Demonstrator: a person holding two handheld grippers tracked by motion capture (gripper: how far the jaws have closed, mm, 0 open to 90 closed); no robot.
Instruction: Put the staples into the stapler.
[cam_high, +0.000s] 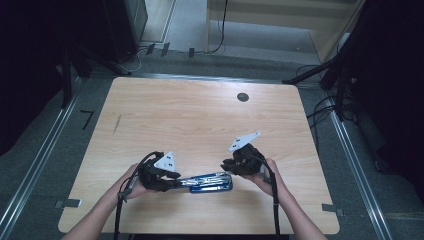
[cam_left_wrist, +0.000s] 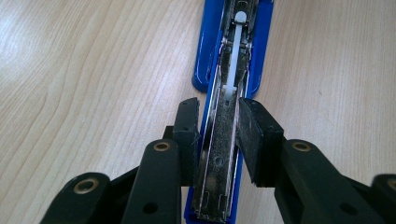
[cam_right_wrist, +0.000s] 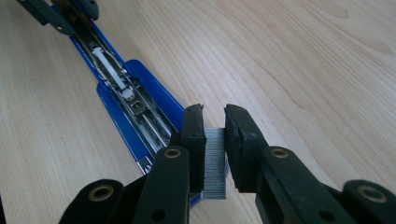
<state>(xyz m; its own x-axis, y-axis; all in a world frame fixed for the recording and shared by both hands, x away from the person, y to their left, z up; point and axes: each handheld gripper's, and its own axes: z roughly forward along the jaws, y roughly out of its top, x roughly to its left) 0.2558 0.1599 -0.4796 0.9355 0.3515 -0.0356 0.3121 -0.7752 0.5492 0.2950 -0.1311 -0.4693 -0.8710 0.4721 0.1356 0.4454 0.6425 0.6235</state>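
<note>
Wood bench (cam_high: 200, 115) under it all, with the blue stapler (cam_high: 212, 182) lying open on it btwn the two tongs. Left tongs (cam_left_wrist: 219, 135) clamped tight on the stapler's metal magazine rail (cam_left_wrist: 219, 158). Right tongs (cam_right_wrist: 215, 140), just off the stapler's far end, pinch a strip of staples (cam_right_wrist: 215, 161), jaws nearly closed.

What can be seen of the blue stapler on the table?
The stapler lies flat near the table's front edge, opened out lengthwise between the two grippers. Its casing looks like blue plastic; the long metal staple channel is bare and faces up, with a white pusher rod running along it. The left gripper is shut on the metal channel at one end. At the other end, the right gripper holds a strip of staples just above it.
</note>
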